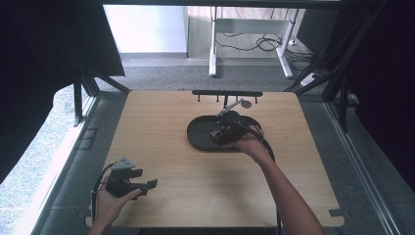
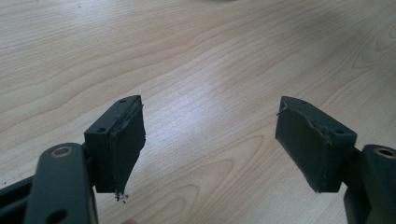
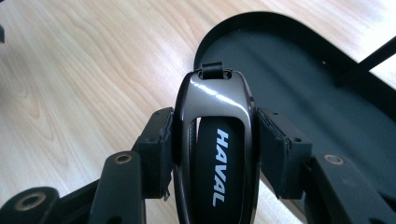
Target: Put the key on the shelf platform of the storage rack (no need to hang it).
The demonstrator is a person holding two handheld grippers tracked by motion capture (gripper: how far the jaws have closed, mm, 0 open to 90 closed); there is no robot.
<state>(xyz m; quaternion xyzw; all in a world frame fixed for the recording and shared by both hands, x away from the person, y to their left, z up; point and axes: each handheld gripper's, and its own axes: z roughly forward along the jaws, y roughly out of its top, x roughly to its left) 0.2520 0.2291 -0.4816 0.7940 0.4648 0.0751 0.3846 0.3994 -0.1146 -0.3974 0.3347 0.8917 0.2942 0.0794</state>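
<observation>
The right claw (image 3: pixel 212 140) clamps a glossy black oval car key fob marked HAVAL (image 3: pixel 215 154) at centre frame, over the near edge of the shallow black oval tray (image 3: pixel 299 60). Lower it level inside the rim before letting go, I judge. The left claw (image 2: pixel 210 144) hangs open over bare light-wood tabletop (image 2: pixel 196 56).

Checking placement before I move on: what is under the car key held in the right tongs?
Under the car key lie the black tray and, nearer, bare wooden table. The key hides whatever sits directly beneath it.
</observation>
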